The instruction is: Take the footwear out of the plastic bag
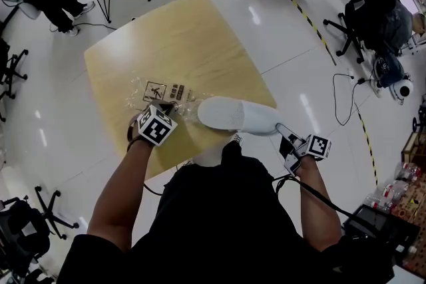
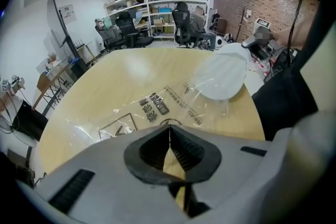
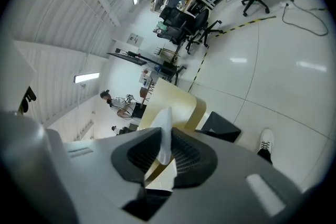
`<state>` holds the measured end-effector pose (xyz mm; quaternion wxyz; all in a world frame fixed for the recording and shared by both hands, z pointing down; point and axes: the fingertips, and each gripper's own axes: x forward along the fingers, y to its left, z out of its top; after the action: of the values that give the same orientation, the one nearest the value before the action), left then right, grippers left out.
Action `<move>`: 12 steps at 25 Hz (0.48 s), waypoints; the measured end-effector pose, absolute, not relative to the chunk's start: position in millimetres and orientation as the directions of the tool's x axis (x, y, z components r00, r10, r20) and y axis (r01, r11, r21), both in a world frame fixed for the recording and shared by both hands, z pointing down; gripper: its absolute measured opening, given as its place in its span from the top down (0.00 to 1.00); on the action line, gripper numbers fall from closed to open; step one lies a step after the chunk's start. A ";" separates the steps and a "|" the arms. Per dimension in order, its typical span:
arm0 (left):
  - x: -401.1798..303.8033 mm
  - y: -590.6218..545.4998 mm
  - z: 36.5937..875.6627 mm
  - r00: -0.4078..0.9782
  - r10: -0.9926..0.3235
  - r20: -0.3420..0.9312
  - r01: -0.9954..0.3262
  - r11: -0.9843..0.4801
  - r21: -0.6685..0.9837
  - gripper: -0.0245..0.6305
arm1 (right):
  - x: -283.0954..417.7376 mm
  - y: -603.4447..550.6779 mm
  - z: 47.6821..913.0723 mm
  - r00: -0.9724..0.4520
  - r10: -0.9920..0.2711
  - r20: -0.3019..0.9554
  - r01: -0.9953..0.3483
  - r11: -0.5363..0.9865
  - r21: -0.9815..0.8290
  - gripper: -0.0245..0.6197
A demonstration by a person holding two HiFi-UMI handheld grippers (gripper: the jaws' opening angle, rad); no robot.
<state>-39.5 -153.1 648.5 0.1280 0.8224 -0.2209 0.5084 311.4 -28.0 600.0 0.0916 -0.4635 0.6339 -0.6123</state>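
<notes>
Closest below the head view is the person's black shirt [image 1: 219,209], with both forearms reaching out from it over the near corner of the pale wooden surface [image 1: 180,36].

At the left, the left tool [image 1: 170,106] points steeply down at the near edge of the clear plastic bag [image 1: 154,91]. In the left gripper view its jaws are pressed together, and the black pads meet in a thin line right over the bag's printed film. Whether any film is caught between them I cannot tell. The bag lies flat and crinkled on the surface, its dark printed warning marks facing up.

The white slipper [image 1: 236,114] lies just to the right of the bag, at the surface's near edge. Its left end is beside the bag's rumpled mouth, and its right end reaches out past the edge. From the left gripper view, some wrinkled film lies against the slipper's near side, while most of the slipper is clear of the bag.

The right tool [image 1: 279,129] is pinching the slipper's right end. In the right gripper view a thin white edge of the slipper stands clamped between the two ribbed pads.

Around the surface is a glossy white floor [image 1: 293,56] with a line of yellow-and-black tape [image 1: 309,23], and black office chairs [image 1: 369,16] stand at the right.
</notes>
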 end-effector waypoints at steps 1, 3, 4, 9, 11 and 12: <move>-43.0 -156.2 649.9 0.379 -0.239 0.894 -0.506 -0.862 -0.015 0.95 | 314.2 -26.6 599.8 -0.552 -0.697 0.457 -0.486 -0.176 -0.856 0.87; -51.5 -161.9 652.0 0.363 -0.252 0.897 -0.535 -0.845 -0.020 0.95 | 318.3 -23.9 598.3 -0.551 -0.694 0.463 -0.503 -0.166 -0.848 0.87; -56.2 -164.6 652.7 0.355 -0.260 0.898 -0.552 -0.834 -0.023 0.95 | 320.2 -22.7 596.6 -0.554 -0.693 0.462 -0.509 -0.157 -0.846 0.87; -73.2 -179.9 655.3 0.322 -0.293 0.900 -0.637 -0.771 -0.024 0.95 | 332.3 -15.9 587.9 -0.570 -0.681 0.460 -0.523 -0.131 -0.842 0.87; -82.8 -189.2 655.9 0.301 -0.313 0.901 -0.668 -0.743 -0.035 0.95 | 336.7 -14.3 584.5 -0.573 -0.678 0.460 -0.531 -0.119 -0.839 0.87; -88.7 -194.2 655.9 0.289 -0.322 0.902 -0.685 -0.727 -0.040 0.95 | 338.8 -13.7 583.1 -0.574 -0.678 0.460 -0.535 -0.116 -0.837 0.87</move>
<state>-88.7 -194.2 655.9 0.1810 0.7821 -0.3218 0.5021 338.8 -13.7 583.1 0.0607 -0.4577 0.6622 -0.5902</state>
